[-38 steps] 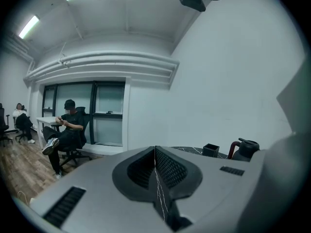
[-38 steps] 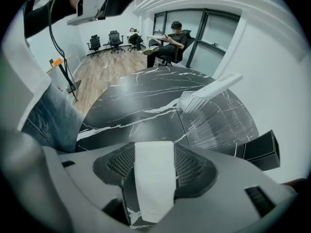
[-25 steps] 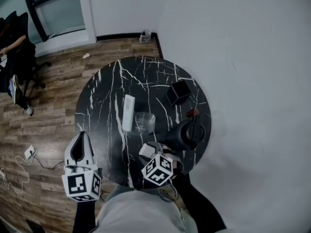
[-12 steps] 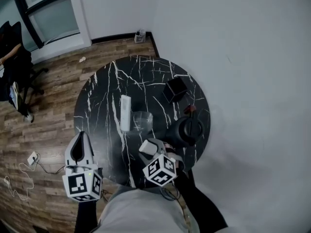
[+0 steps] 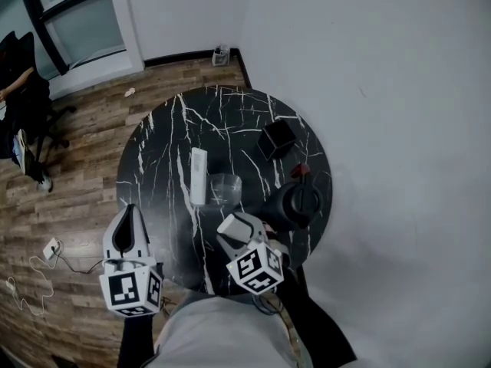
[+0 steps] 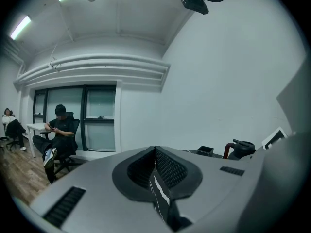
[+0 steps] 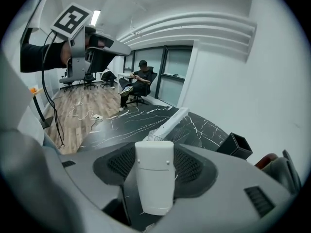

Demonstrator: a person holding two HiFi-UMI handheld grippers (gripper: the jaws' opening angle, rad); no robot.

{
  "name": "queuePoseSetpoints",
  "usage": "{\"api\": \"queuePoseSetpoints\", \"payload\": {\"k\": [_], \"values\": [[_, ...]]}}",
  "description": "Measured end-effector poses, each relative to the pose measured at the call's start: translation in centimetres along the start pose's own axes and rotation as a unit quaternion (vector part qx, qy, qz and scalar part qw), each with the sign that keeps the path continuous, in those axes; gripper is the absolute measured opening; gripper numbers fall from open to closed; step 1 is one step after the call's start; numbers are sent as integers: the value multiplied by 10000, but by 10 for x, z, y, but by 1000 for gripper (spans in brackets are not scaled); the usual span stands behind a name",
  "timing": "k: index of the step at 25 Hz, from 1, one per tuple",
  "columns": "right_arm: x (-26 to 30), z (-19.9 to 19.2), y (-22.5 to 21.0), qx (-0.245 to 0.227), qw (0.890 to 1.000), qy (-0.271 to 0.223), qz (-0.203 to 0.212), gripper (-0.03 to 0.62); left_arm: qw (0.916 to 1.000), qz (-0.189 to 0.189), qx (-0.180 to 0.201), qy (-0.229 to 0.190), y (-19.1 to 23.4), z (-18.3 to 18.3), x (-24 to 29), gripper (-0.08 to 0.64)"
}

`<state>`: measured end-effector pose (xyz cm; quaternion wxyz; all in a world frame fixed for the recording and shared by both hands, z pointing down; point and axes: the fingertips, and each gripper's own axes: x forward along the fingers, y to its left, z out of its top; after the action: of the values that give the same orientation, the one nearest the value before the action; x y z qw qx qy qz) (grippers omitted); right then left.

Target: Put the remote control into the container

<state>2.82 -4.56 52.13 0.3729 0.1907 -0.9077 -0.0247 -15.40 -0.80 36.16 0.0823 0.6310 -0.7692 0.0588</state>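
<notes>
in the right gripper view the white remote [image 7: 154, 176] hides all but the rim of the clear container [image 7: 153, 136] behind it, and the lens edge cuts off the dark kettle [image 7: 286, 173]. in the head view the left edge cuts off the seated person [image 5: 23, 102].

**Round table and its load**

Before you stands one round black marble table [image 5: 161, 152] with white veining, set on a wood-plank floor [image 5: 84, 129].

On its top you have four items:
- a long white device [image 5: 198, 176], lying flat left of centre;
- a clear container [image 5: 225, 189], upright, just beside the device's near end;
- a black open-topped box [image 5: 277, 138], toward the far right;
- a black kettle [image 5: 295, 205] at the right edge, well apart from the box.
</notes>
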Motion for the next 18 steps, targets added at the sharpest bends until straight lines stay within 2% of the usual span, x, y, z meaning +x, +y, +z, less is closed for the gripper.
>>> {"api": "queuePoseSetpoints", "payload": {"k": [12, 18], "values": [[-23, 39, -20, 568, 9943, -814, -380, 253, 9999, 31, -135, -10, 4, -3, 1, 9], [-35, 51, -30, 629, 9913, -1059, -474, 253, 9998, 70, -175, -24, 5, -2, 0, 9]]}}
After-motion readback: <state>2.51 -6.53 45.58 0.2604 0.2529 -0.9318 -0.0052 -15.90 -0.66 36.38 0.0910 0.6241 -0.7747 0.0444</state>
